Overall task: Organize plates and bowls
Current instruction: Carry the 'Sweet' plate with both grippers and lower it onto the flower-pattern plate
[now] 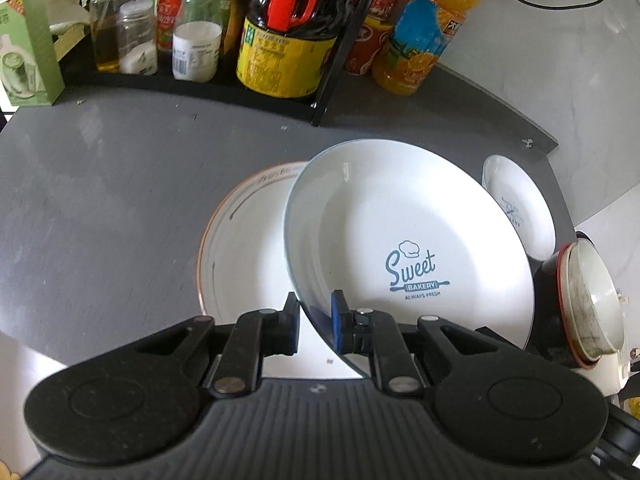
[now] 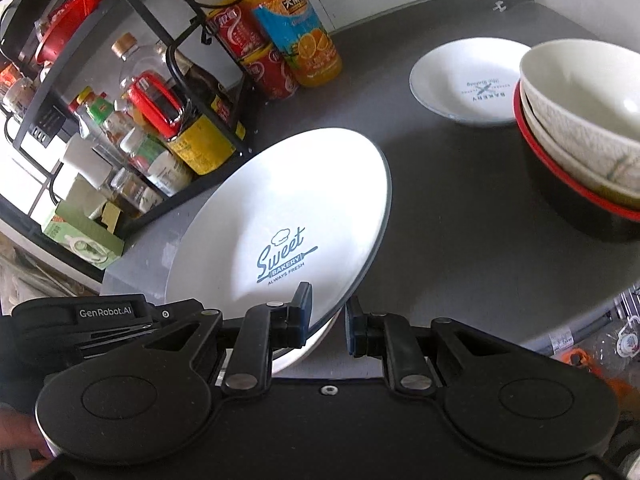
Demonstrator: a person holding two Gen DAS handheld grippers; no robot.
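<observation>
The left tongs (image 1: 316,322) have 2 blue pads pressed on the near edge of a white plate (image 1: 404,240), 1 pad on each side of the rim, so they are pinching it. The plate has blue "Sweet Bakery" words on it and it is tilted up off the gray table (image 1: 100,200). Under it lies a second plate (image 1: 244,240) with a thin orange line around its edge, flat on the table, and the lifted plate covers its right part. The right tongs (image 2: 329,316) sit at the other side of the same white plate (image 2: 288,216). Their left pad rests on the top of the plate near the rim, and the right pad stands a little away from the edge, so these tongs are open and not squeezing. It is hard to tell if the left pad really touches the plate. Farther back on the table is a small white dish (image 2: 464,80) with blue words. Just beside it is a stack of bowls (image 2: 584,128), cream bowls sitting in a dark bowl with a red rim. Along the back is a black rack (image 2: 132,92) full of sauce bottles and jars, with an orange drink bottle (image 2: 292,24) and red cans (image 2: 256,52) next to it.
</observation>
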